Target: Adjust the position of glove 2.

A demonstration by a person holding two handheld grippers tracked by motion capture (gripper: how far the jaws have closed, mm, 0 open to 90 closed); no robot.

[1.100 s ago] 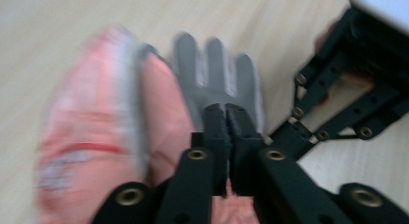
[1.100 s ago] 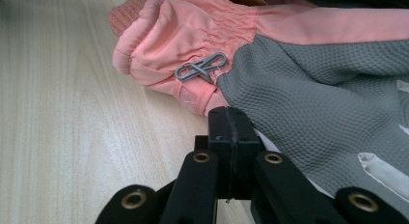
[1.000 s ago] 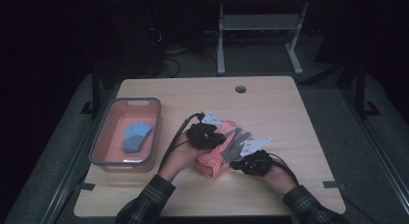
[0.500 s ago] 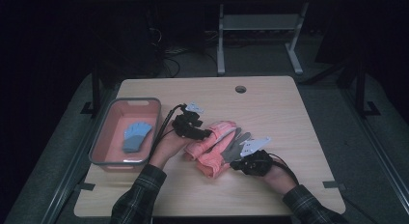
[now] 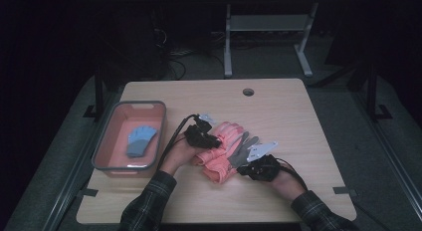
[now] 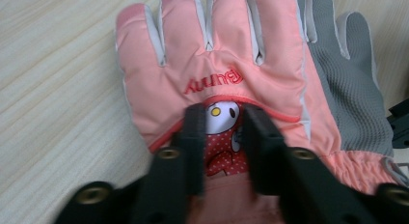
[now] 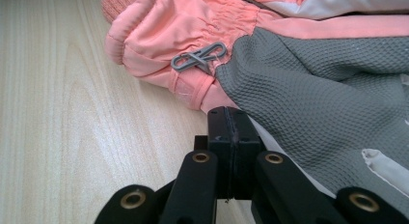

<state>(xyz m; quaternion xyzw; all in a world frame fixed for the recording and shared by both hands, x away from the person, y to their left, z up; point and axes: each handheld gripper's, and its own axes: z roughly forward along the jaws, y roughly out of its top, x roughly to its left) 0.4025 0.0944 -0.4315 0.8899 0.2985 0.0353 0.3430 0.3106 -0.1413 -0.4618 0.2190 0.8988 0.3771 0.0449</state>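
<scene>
Where the table's left edge sits: grey bin with pink inside, blue glove lying flat in it.
Table: light wood table, round hole near the far edge.
Left gripper: left gripper at the left side of the gloves, cable looping back toward the forearm; plaid sleeve comes in from the bottom.
Left jaws: in the left gripper view, jaws partly apart, one either side of the cartoon patch on the glove's back, resting on the fabric; can't tell if they pinch it.
Pink glove: pink glove back-up, fingers pointing away from the gripper, red script logo above the patch.
Grey-palmed glove: second glove palm-up under and just beside the pink one, grey mesh palm showing.
Clip: small grey clip at the pink cuff, right gripper view.
Right gripper: right gripper at the gloves' near right edge, grey plate on top.
Right jaws: pressed together, tips at the grey palm's edge; fabric between them can't be told.
</scene>
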